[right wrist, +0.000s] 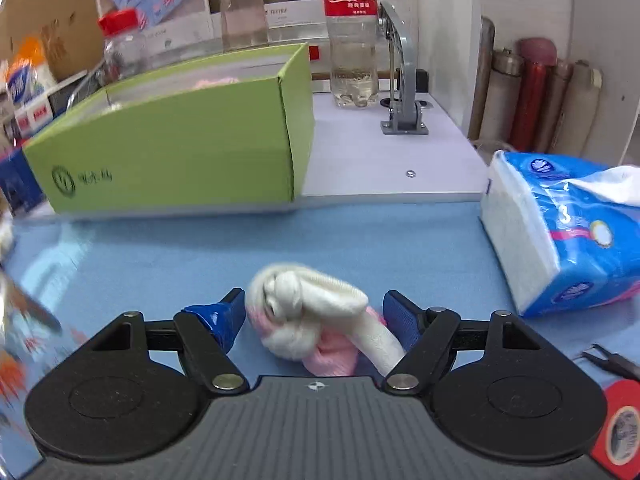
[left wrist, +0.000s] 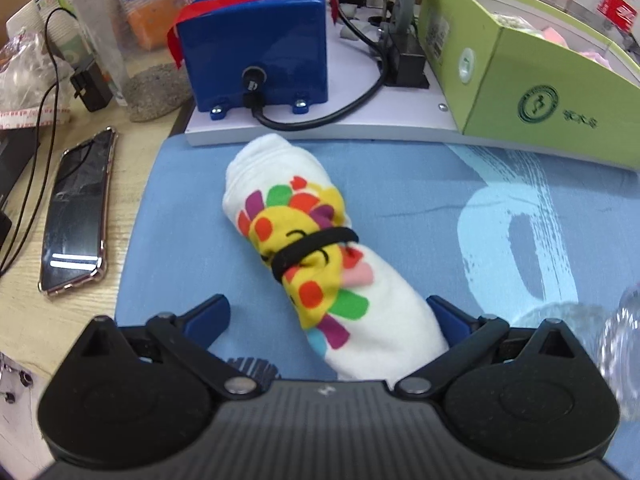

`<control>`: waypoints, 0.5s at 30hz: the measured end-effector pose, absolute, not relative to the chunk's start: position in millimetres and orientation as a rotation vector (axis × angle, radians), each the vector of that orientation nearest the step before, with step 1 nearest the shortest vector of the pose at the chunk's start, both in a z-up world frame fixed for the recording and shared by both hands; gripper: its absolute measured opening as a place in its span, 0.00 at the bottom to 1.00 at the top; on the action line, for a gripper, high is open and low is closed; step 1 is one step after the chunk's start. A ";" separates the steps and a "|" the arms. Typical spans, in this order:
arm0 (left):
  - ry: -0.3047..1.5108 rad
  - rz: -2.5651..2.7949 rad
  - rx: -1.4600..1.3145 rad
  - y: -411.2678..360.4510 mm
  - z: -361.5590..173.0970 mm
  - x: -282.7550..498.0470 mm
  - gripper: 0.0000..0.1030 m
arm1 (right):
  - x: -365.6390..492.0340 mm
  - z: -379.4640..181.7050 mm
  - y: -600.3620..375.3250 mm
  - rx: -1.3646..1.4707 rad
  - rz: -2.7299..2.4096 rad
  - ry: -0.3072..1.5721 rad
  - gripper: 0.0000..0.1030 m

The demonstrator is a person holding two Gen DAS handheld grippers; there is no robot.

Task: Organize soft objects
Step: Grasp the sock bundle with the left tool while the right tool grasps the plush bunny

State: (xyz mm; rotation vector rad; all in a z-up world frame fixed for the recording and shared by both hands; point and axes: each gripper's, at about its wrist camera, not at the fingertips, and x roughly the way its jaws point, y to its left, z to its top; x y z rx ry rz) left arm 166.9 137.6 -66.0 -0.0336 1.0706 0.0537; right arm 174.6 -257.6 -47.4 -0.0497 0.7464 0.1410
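**Two sock rolls on the blue mat, both grippers over them**

The blue mat (left wrist: 400, 200) ends at a raised white board (left wrist: 360, 128) carrying a blue box (left wrist: 256, 48) and an open green box (right wrist: 180, 140). A phone (left wrist: 76, 216) lies off the mat's left edge; a tissue pack (right wrist: 560, 240) sits on the right – bare mat lies between.

The left gripper (left wrist: 332, 316) tilts steeply down, its jaws spread wide around a white sock roll (left wrist: 304, 248) bound by a black band (left wrist: 316, 250); the right finger touches it, the left stands clear.

The right gripper (right wrist: 316, 320) points down more shallowly – jaws apart beside a pink-and-white sock bundle (right wrist: 312, 316) lying between them, not clamped.
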 end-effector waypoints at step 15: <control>1.023 0.066 -0.090 144.7 -59.4 165.8 0.55 | 166.3 -55.5 -264.0 -0.038 0.123 0.664 0.69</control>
